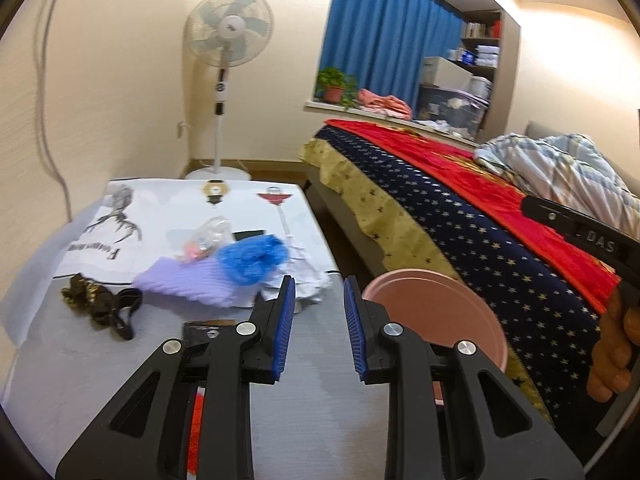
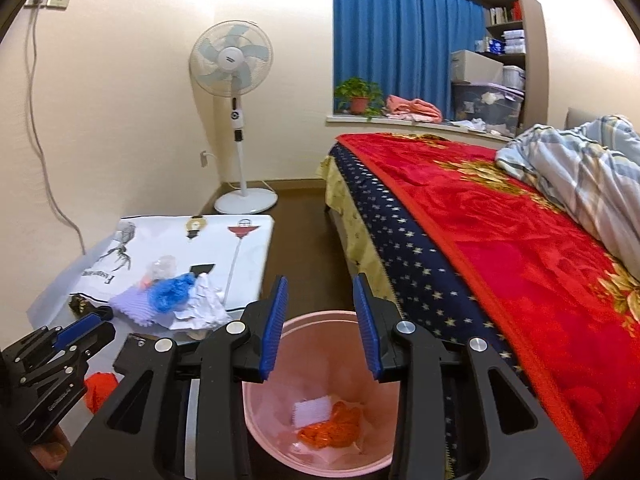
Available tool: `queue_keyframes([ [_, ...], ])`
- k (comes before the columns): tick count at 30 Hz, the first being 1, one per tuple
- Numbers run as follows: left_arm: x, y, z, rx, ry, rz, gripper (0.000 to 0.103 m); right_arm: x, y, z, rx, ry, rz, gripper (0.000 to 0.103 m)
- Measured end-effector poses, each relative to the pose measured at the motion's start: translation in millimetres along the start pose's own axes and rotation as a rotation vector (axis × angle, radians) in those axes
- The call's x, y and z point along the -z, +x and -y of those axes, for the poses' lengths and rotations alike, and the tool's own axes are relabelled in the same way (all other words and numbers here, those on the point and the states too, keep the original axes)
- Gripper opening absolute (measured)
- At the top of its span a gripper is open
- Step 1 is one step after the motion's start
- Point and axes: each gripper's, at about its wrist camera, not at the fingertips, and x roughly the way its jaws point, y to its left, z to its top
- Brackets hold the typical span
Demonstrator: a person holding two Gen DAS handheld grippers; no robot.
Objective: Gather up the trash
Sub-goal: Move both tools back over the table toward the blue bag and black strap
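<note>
The pink bin (image 2: 320, 420) stands upright on the floor between the surface (image 1: 100, 360) and the bed (image 2: 480, 240), mouth facing up, orange scrap inside. The right claw (image 2: 320, 320) hangs over it, pads apart, empty. The left claw (image 1: 318, 326) points along the surface toward the blue wad (image 1: 254, 258), apart and empty too.

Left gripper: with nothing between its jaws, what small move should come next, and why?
Probably carry the left gripper forward to the blue crumpled piece on the table and close on it. Its jaws stand open and empty, the pile lies just ahead, and the pink bin already holds orange trash.
</note>
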Motion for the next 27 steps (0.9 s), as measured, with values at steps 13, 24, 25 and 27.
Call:
queue_keyframes([
  [13, 7, 15, -51, -0.159, -0.086, -0.011, 0.026, 1, 44, -35, -0.134, 0.028, -0.037, 0.034],
  [24, 16, 22, -100, -0.301, -0.152, -0.020, 0.026, 1, 84, -69, -0.238, 0.071, -0.063, 0.021],
  [25, 17, 23, -105, -0.312, -0.159, -0.020, 0.026, 1, 88, -71, -0.245, 0.076, -0.066, 0.021],
  [27, 19, 24, -118, -0.340, -0.185, -0.026, 0.026, 1, 94, -75, -0.258, 0.084, -0.071, 0.021],
])
